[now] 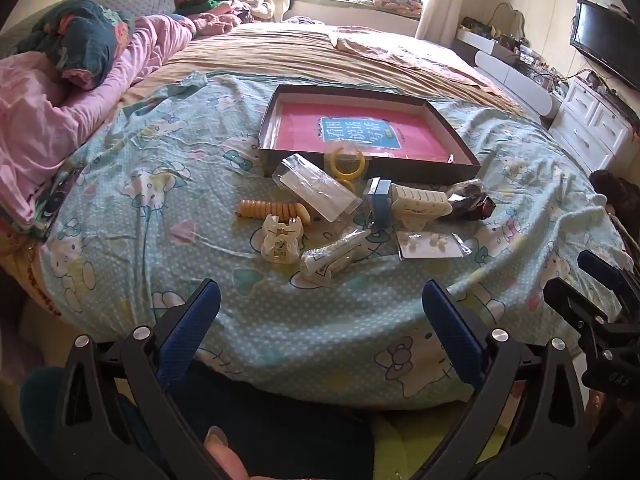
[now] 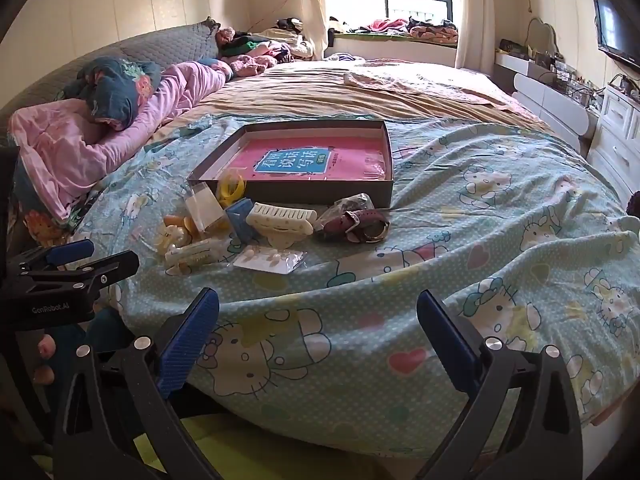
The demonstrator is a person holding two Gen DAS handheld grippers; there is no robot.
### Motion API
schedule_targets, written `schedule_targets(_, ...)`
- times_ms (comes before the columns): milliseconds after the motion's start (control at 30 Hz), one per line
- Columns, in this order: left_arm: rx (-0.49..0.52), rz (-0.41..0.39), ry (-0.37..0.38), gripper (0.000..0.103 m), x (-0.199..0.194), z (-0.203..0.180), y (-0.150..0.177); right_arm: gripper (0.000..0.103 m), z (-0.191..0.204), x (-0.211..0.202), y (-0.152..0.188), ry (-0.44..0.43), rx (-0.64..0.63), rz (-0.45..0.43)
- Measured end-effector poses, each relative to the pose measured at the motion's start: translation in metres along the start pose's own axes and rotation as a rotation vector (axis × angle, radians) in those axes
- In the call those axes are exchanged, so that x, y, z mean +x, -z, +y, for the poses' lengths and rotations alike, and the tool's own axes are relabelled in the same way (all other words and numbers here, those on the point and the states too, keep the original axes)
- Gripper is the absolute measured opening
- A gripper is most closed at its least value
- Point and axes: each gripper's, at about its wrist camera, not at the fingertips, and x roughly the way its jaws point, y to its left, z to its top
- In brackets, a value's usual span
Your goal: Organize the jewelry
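A shallow dark box with a pink book inside lies on the bed. In front of it sits a pile of accessories: a yellow bangle, a clear plastic case, a coiled yellow hair tie, a cream claw clip, a large cream hair clip, an earring card, and a maroon watch. My left gripper is open and empty, short of the pile. My right gripper is open and empty, right of the pile.
The bed has a Hello Kitty sheet and a tan blanket behind. Pink bedding lies at the left. White drawers and a TV stand at the right. The other gripper shows at each view's edge.
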Motion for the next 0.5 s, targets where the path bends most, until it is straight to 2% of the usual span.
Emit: schedule_targets(500,0.002,-0.008,0.001,0.095,-0.0023,0.0004,0.0013,0.099,0.0005,-0.0030,-0.0021,-0.002,-0.001,-0.017)
